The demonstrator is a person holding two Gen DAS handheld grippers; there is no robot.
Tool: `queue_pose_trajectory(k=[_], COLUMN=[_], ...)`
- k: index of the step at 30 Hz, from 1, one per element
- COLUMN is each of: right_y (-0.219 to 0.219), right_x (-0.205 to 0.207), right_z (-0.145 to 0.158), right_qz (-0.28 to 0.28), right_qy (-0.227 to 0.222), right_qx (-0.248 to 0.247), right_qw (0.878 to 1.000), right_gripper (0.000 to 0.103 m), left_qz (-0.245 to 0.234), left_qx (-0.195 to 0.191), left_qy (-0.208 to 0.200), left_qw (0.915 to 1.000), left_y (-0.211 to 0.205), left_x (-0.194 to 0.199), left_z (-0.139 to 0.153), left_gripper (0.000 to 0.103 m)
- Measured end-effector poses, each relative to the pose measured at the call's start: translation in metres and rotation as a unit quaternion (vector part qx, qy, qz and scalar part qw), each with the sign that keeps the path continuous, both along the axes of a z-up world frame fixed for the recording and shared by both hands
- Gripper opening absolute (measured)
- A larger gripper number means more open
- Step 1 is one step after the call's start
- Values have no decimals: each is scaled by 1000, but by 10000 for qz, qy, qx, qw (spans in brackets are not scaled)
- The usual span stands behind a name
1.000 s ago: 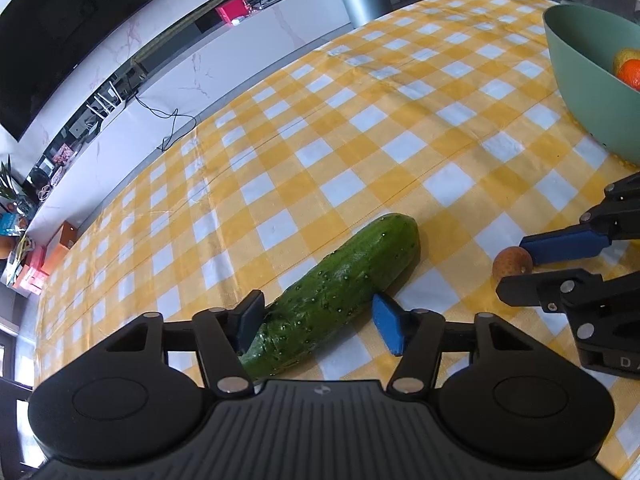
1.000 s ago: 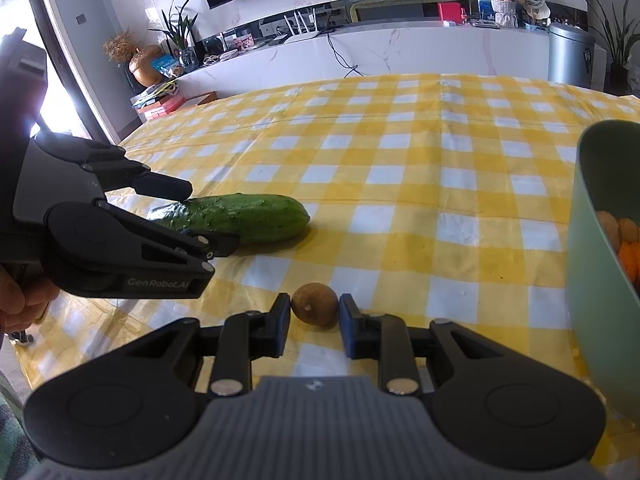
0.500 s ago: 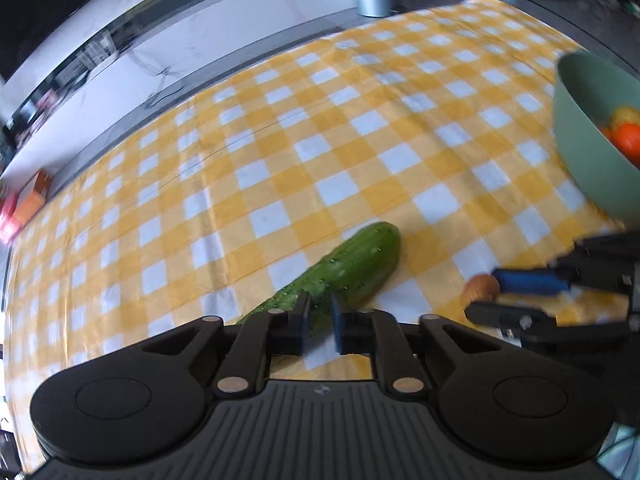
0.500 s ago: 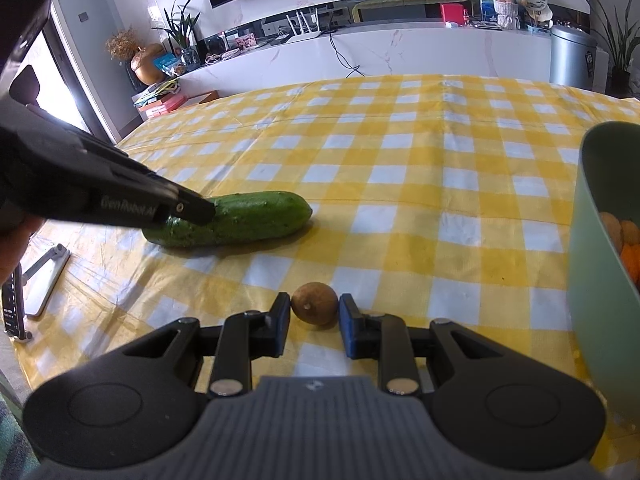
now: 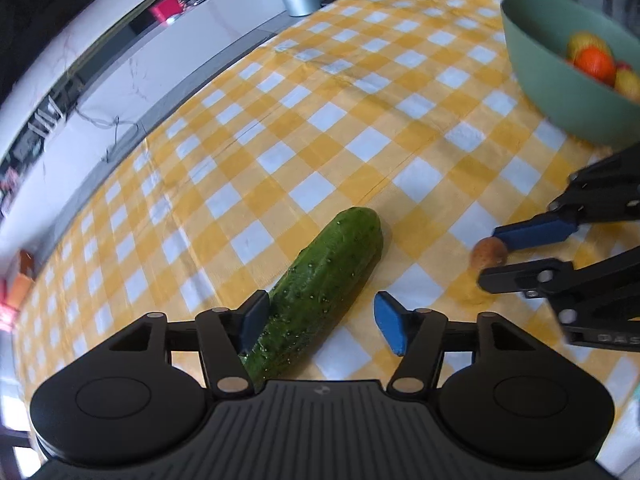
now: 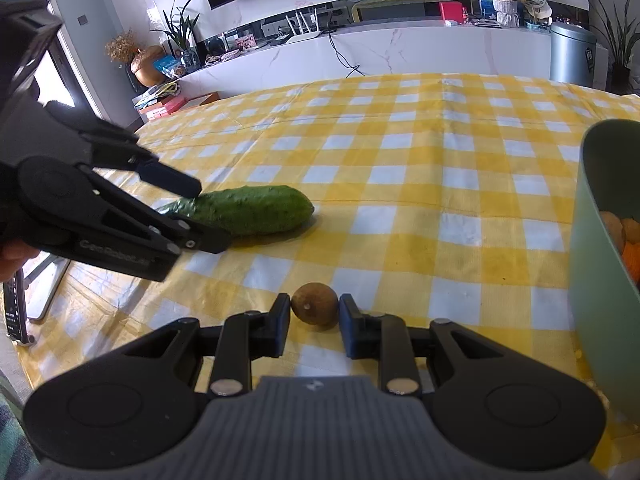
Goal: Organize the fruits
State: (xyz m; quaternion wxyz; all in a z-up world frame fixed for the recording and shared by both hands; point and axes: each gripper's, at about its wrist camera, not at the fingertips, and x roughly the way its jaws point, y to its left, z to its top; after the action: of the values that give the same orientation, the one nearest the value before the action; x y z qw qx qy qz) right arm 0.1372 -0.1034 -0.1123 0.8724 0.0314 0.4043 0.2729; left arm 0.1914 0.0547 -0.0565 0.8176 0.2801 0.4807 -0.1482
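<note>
A green cucumber [image 5: 328, 268] [image 6: 256, 208] lies on the yellow checked tablecloth. My left gripper [image 5: 322, 312] [image 6: 206, 216] straddles its near end with jaws opening. The left pad sits at the cucumber's side and the right pad stands well apart from it. A small round brown fruit [image 6: 315, 303] [image 5: 486, 250] rests on the cloth, with my right gripper [image 6: 315, 312] [image 5: 492, 258] shut on it, one pad on each side. A green bowl [image 5: 560, 92] [image 6: 596, 280] at the right holds an orange [image 5: 594, 62] and several other fruits.
A phone [image 6: 16, 312] on a stand sits at the table's left edge. Beyond the far edge run a white counter [image 6: 400, 52] and a grey bin [image 6: 572, 56]. The checked cloth [image 6: 400, 152] stretches between the cucumber and the bowl.
Half a second ago the left jaws were shut just above the cucumber. Now they stand apart around its near end. The right gripper has kept still with the brown fruit between its pads.
</note>
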Motion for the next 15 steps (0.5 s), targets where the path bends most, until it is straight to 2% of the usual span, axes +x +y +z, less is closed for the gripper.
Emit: queue_pose_trajectory(k=[4,12,15], right_y=[0,0,0], right_x=[1,1,1], right_z=[-1,-1,-1], right_qz=[5,7,8], right_qy=[4,-9,-12], right_qx=[14,24,23], right_qw=[10000,10000,10000], right_gripper=[24,24,24], left_qz=[-30,112,247], left_qx=[259,428,453], left_qy=[-25,-11,-47], left_qw=[9997,9990,9987], left_y=[-1,4,1], left_x=[11,24,25], left_z=[-8,-17,-19], left_gripper=[71,71,65])
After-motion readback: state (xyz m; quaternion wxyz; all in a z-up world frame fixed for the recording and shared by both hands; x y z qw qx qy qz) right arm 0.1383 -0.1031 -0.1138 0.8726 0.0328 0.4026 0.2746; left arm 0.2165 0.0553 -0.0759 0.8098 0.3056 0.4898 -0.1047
